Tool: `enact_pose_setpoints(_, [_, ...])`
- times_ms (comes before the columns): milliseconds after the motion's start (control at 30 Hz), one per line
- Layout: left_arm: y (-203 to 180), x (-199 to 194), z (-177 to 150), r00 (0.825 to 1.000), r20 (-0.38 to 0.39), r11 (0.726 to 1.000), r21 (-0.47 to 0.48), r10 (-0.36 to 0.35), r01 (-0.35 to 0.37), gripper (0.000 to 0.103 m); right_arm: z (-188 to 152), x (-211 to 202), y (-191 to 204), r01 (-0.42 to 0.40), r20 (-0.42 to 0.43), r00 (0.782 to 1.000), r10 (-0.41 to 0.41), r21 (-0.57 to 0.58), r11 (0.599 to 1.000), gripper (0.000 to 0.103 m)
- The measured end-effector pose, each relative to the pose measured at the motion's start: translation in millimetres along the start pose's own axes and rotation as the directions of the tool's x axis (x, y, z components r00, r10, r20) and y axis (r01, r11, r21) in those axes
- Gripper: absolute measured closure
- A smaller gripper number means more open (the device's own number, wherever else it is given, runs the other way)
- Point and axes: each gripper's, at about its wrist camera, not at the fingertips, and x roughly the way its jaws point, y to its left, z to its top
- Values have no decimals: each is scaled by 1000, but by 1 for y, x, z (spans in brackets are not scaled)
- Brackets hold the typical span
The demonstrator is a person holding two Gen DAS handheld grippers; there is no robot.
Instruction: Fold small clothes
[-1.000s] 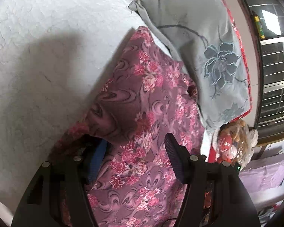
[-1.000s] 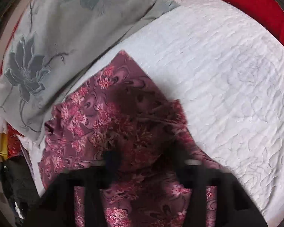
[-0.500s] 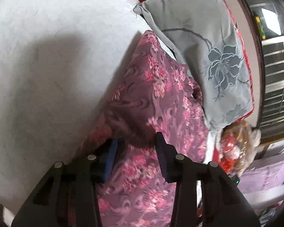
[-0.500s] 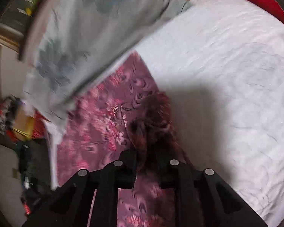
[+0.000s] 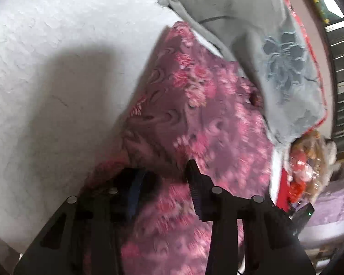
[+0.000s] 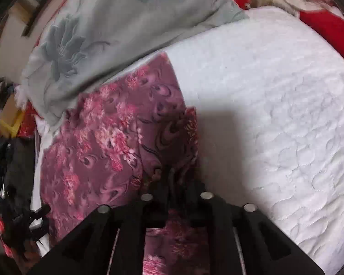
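Left tongs reopen, dropping floral garment beside grey pillow; right tongs stay clamped on hem; fold half-released.

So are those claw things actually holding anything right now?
The right gripper pinches a bunched edge of the floral garment. The left gripper's fingers are spread over the cloth, gripping nothing.

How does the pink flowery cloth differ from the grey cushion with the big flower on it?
The purple-pink garment is crowded with small pink blossoms; the grey pillow is plain apart from one large blue-grey flower. The right gripper pinches the garment's edge, while nothing touches the pillow. Both lie on the white quilt, side by side.
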Motion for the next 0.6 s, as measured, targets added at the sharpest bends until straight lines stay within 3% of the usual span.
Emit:
enact_pose_setpoints(33, [0, -8, -3, 1000, -3, 1000, 12, -21, 21, 66, -1, -11, 2, -17, 10, 1000, 17, -5, 1000, 85])
enact_pose_setpoints(67, [-1, -17, -8, 999, -4, 999, 36, -39, 39, 66, -4, -20, 5, -61, 13, 998, 61, -22, 998, 85])
enact_pose_setpoints(133, [-1, -31, -26, 1000, -4, 995, 97, -17, 17, 50, -20, -38, 11, -116, -6, 993, 116, -87, 989, 82])
enact_pose_setpoints(200, [4, -26, -46, 999, -27, 990, 137, 34, -30, 46, -43, -32, 17, -92, -63, 995, 82, -162, 983, 74])
enact_pose_setpoints(267, [9, -9, -58, 990, -93, 981, 177, 103, -85, 50, -64, -9, 12, -7, -183, 983, -31, -204, 979, 74])
enact_pose_setpoints(333, [9, -20, -65, 989, -67, 970, 215, 128, -111, 57, -77, -27, 8, -2, -124, 992, -25, -213, 977, 74])
enact_pose_setpoints(400, [15, -43, -64, 994, -95, 983, 179, 54, -37, 57, -78, -43, 4, -6, -160, 987, -22, -171, 985, 72])
enact_pose_setpoints(467, [28, -65, -65, 994, -105, 988, 151, -11, 27, 55, -87, -68, -4, -53, -140, 990, 32, -148, 988, 69])
enact_pose_setpoints(533, [43, -84, -74, 994, -112, 986, 162, -12, 30, 44, -98, -89, -13, -50, -131, 991, 30, -150, 987, 58])
enact_pose_setpoints(600, [57, -92, -90, 991, -137, 985, 173, 8, 16, 43, -117, -109, -33, -48, -137, 990, 28, -144, 988, 50])
